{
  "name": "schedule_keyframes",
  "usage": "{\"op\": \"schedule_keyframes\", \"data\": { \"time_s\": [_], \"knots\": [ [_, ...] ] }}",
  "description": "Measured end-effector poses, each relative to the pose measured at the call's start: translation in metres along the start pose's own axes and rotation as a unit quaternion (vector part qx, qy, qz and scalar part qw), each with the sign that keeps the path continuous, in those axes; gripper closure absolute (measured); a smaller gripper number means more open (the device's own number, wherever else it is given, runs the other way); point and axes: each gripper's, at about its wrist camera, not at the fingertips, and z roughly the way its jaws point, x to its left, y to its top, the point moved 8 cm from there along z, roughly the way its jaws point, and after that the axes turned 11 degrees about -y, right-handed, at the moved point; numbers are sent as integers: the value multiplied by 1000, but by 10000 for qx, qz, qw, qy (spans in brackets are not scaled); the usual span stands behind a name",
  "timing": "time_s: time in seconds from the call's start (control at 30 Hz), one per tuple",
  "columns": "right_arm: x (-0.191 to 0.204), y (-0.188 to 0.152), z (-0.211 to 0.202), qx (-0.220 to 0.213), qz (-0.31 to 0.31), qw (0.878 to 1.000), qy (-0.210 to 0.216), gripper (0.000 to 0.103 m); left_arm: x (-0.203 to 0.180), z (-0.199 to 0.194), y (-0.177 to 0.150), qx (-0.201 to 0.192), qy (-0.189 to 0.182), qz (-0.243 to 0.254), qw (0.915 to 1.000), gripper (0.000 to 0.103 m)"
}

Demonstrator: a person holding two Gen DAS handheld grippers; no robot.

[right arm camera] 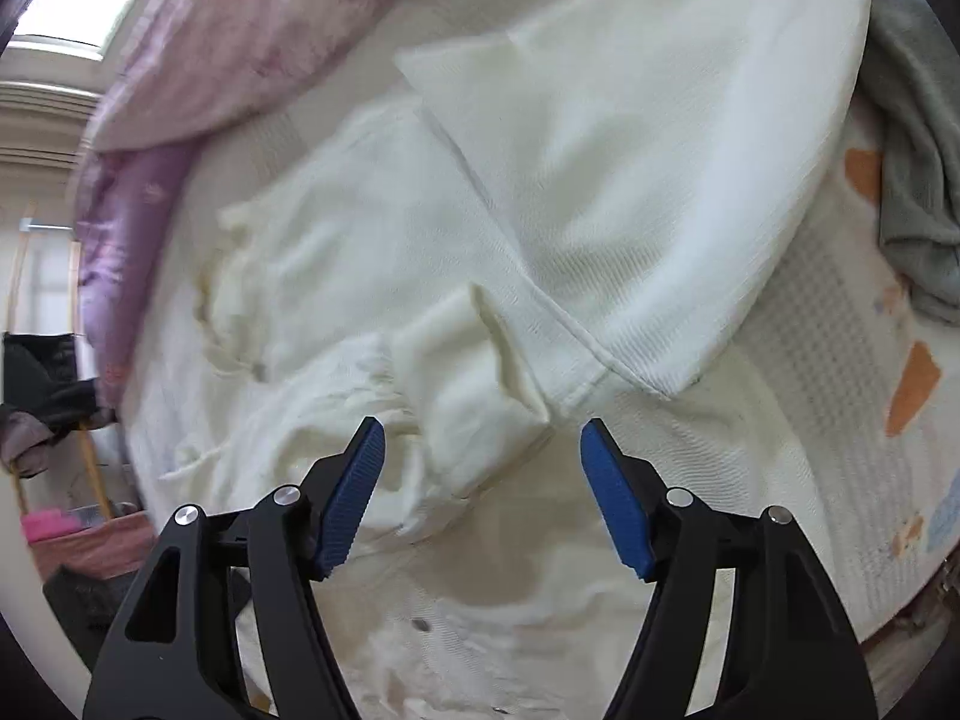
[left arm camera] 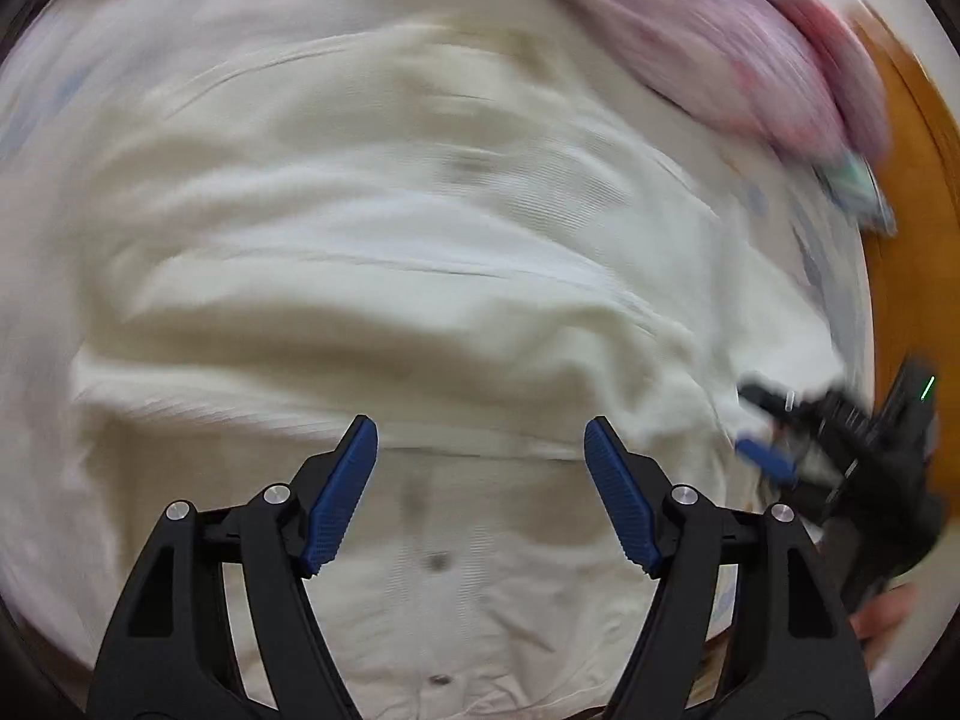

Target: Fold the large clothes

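Observation:
A large cream-white buttoned garment (left arm camera: 420, 276) lies spread and rumpled on a bed; the left wrist view is blurred by motion. My left gripper (left arm camera: 480, 438) is open and empty just above the garment's button strip. The right gripper also shows in that view (left arm camera: 774, 456), at the garment's right edge. In the right wrist view the same garment (right arm camera: 600, 180) lies partly folded, one panel laid over the rest, with a cuffed sleeve (right arm camera: 474, 384) bunched near the front. My right gripper (right arm camera: 483, 438) is open and empty, just above that sleeve.
A pink-purple quilt (right arm camera: 198, 60) lies along the far side of the bed, also in the left wrist view (left arm camera: 750, 42). A grey-green cloth (right arm camera: 918, 180) lies at the right. The patterned bedsheet (right arm camera: 840, 360) shows at the right. An orange wooden surface (left arm camera: 918, 180) runs beside the bed.

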Motion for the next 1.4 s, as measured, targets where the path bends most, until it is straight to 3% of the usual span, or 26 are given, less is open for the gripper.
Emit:
{"op": "schedule_keyframes", "data": {
  "time_s": [0.07, 0.13, 0.27, 0.33, 0.37, 0.43, 0.47, 0.5, 0.63, 0.77, 0.83, 0.9, 0.93, 0.97, 1.0, 1.07, 1.1, 1.2, 1.3, 1.33, 1.4],
  "knots": [
    [1, -4, 16, 224, 45, 9997, 72, 38, 47, -12, 1, -92, 156, -655, 9977, 30],
    [4, -8, 34, 454, 27, 9989, 96, 38, 100, -22, 0, -157, 82, -1464, 9891, 30],
    [1, -6, 54, 484, 159, 9986, -130, 38, 167, -36, 3, -596, -111, -2645, 9625, 30],
    [8, -6, 53, 335, -102, 9986, -395, 50, 200, -42, 5, -865, 76, -3155, 9449, 34],
    [10, -7, 50, 252, -310, 9964, -753, 60, 212, -43, 5, -984, 97, -3384, 9358, 39],
    [10, -9, 44, 115, -383, 9950, -920, 69, 227, -43, 0, -953, 165, -3675, 9250, 73],
    [8, -9, 40, 40, -350, 9950, -940, 77, 231, -45, -2, -943, 215, -3739, 9224, 82],
    [7, -9, 37, 10, -321, 9957, -864, 92, 232, -48, -6, -952, 221, -3741, 9222, 89],
    [11, -6, 19, -222, -154, 9983, -524, 94, 227, -58, -16, -927, 537, -3312, 9375, 93],
    [7, -6, 36, -168, -302, 9959, -833, 93, 231, -50, -20, -960, 762, -3184, 9400, 93],
    [5, -9, 54, 82, -456, 9939, -1003, 91, 233, -45, -22, -882, 992, -2872, 9486, 91],
    [7, -5, 46, 163, -383, 9942, -987, 85, 225, -43, -20, -605, 1085, -2650, 9562, 91],
    [9, -2, 40, 127, -407, 9942, -992, 81, 218, -49, -17, -494, 1040, -2519, 9609, 86],
    [11, 2, 29, -5, -470, 9942, -967, 70, 211, -53, -14, -424, 987, -2377, 9654, 79],
    [13, 6, 21, -128, -507, 9939, -973, 58, 200, -62, -10, -352, 918, -2133, 9720, 66],
    [16, 18, 3, -472, -655, 9914, -1028, 55, 183, -75, -3, -319, 846, -1910, 9774, 48],
    [17, 23, 0, -516, -725, 9904, -1058, 55, 175, -84, 2, -333, 839, -1791, 9797, 35],
    [20, 39, -1, -565, -795, 9916, -853, 55, 150, -104, 27, -526, 628, -1442, 9862, 32],
    [34, 54, 24, -370, -1068, 9910, -710, 55, 151, -117, 65, -929, 678, -1063, 9877, 30],
    [35, 55, 40, -138, -1138, 9901, -807, 55, 159, -113, 81, -948, 799, -1056, 9867, 30],
    [39, 48, 57, 230, -1095, 9924, -519, 55, 176, -111, 110, -1022, 621, -1131, 9864, 30]
  ]
}}
